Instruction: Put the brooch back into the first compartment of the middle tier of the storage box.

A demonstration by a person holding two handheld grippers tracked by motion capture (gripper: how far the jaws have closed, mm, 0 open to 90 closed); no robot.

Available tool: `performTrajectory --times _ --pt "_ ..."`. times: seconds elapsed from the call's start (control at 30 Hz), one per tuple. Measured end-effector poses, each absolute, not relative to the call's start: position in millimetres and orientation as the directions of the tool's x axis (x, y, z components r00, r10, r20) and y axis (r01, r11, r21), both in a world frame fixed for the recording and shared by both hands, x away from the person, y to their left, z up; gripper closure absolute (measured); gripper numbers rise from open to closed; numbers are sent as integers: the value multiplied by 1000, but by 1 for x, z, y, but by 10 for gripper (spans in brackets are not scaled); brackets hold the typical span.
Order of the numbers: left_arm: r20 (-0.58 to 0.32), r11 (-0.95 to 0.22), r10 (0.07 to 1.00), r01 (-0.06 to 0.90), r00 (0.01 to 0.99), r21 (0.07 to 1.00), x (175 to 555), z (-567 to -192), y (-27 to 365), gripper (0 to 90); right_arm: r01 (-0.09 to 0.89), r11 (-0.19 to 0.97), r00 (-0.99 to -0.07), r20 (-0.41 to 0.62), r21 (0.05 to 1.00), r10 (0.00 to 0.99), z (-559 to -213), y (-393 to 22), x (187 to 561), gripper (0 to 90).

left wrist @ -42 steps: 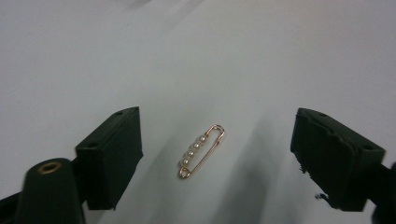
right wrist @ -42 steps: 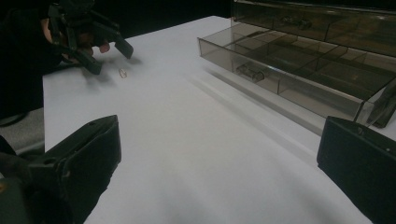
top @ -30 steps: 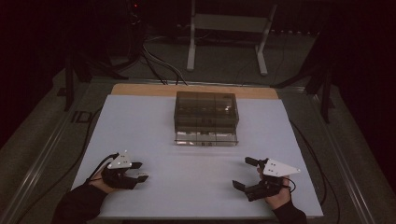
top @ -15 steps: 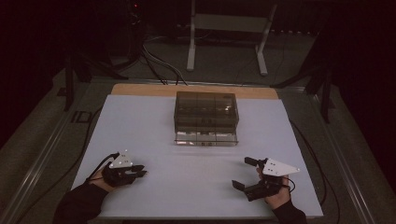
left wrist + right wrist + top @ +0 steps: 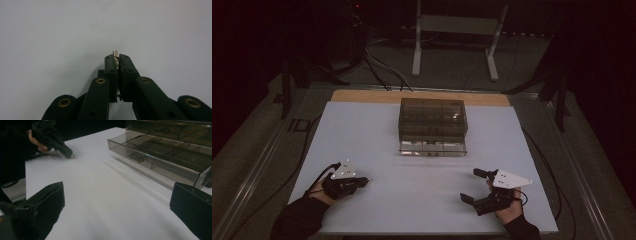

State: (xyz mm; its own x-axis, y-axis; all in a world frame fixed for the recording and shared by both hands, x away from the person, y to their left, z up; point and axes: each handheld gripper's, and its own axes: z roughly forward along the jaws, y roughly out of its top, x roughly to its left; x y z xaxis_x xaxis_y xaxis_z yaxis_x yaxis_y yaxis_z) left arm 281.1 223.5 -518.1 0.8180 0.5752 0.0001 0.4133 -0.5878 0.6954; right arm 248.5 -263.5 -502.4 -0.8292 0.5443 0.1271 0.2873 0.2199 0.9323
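A dim room is seen around a table (image 5: 362,125) covered by a white sheet, with a strip of bare wood left along its far edge. At the far middle of the sheet a smoky transparent drawer cabinet (image 5: 433,120) is stood, its lowest drawer (image 5: 432,148) pulled out toward the person; in the right gripper view that drawer (image 5: 160,157) is shown divided into compartments. Beyond the table a grey metal stand (image 5: 457,30) and loose cables (image 5: 382,70) are seen on the floor. The right gripper (image 5: 478,186) is held near the sheet's near right corner with its jaws spread wide and nothing between them. The left gripper (image 5: 362,181) is held low over the sheet at the near left, well apart from the cabinet; its jaws have just been closing and are now clenched on a small metal part (image 5: 115,55), whose silvery tip is seen sticking out past the pads (image 5: 111,66). What the part is cannot be told.
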Motion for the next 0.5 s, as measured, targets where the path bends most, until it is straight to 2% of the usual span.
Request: performTrajectory --times 0.5 --pt "-25 -570 583 430 812 700 282 -512 223 874 282 228 -830 117 932 546 -502 -264 248 0"
